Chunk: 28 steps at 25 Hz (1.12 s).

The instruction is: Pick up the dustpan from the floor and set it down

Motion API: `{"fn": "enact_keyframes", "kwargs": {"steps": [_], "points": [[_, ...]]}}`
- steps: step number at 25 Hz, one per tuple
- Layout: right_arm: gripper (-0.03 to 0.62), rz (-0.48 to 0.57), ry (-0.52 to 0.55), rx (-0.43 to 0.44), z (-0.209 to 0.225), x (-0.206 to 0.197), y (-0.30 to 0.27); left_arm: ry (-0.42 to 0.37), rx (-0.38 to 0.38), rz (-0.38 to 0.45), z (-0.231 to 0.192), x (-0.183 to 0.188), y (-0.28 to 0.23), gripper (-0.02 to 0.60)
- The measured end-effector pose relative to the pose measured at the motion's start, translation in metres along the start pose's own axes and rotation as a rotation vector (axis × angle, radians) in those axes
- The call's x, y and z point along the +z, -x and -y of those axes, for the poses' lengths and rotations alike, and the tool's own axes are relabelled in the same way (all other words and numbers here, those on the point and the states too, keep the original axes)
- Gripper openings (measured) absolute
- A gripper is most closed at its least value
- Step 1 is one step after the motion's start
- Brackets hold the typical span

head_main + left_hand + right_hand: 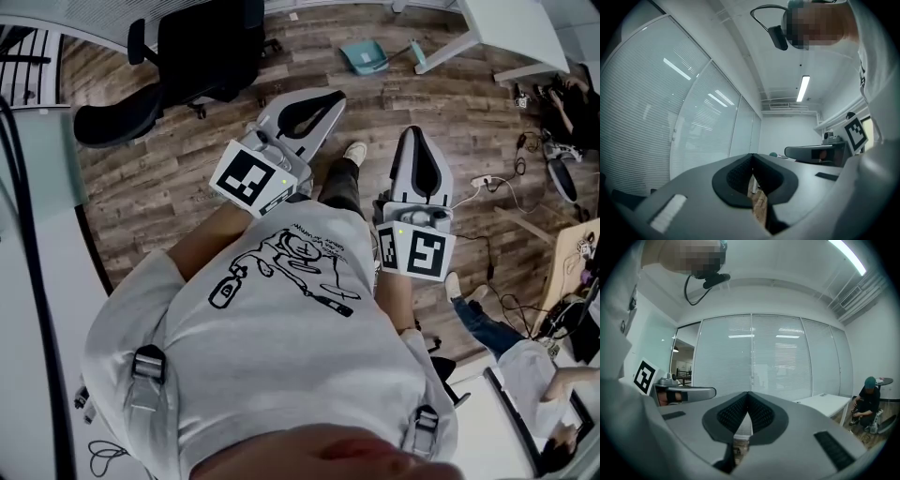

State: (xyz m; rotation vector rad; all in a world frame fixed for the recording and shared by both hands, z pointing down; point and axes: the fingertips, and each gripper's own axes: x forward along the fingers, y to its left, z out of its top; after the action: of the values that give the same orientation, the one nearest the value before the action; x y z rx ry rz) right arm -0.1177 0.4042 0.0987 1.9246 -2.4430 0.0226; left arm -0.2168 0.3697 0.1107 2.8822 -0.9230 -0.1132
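Observation:
The teal dustpan [364,58] lies on the wood floor at the top of the head view, with a small teal brush [415,51] beside it near a white table leg. Both grippers are held level in front of the person, well short of the dustpan. The left gripper [330,97] has its jaws meeting at the tips with nothing between them; its own view shows the same closed tips [752,157]. The right gripper [415,132] is likewise shut and empty, as its own view [748,393] confirms. Neither gripper view shows the dustpan.
A black office chair [187,56] stands at the upper left, a white table [506,33] at the upper right. A power strip and cables [483,180] lie on the floor to the right. Another person [525,366] sits at the lower right. Glass walls with blinds [778,362] enclose the room.

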Motion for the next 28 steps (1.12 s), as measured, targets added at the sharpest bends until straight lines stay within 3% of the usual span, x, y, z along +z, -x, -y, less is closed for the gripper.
{"fn": "enact_keyframes", "kwargs": {"steps": [8,13,21,28], "points": [[-0.003,0.014,-0.001,-0.008,0.058,0.001,-0.042,-0.018,0.000,-0.007,-0.016,0.000,-0.071,-0.005],[-0.003,0.007,0.009,-0.003,0.117,0.003,-0.075,-0.028,0.009,-0.019,-0.024,0.001,-0.140,-0.005],[-0.003,-0.007,0.018,0.043,0.210,0.001,-0.135,-0.036,0.053,-0.032,-0.044,-0.004,-0.248,-0.006],[-0.003,-0.033,-0.003,0.090,0.258,-0.014,-0.179,-0.028,0.088,-0.059,-0.061,-0.017,-0.305,-0.005]]}}
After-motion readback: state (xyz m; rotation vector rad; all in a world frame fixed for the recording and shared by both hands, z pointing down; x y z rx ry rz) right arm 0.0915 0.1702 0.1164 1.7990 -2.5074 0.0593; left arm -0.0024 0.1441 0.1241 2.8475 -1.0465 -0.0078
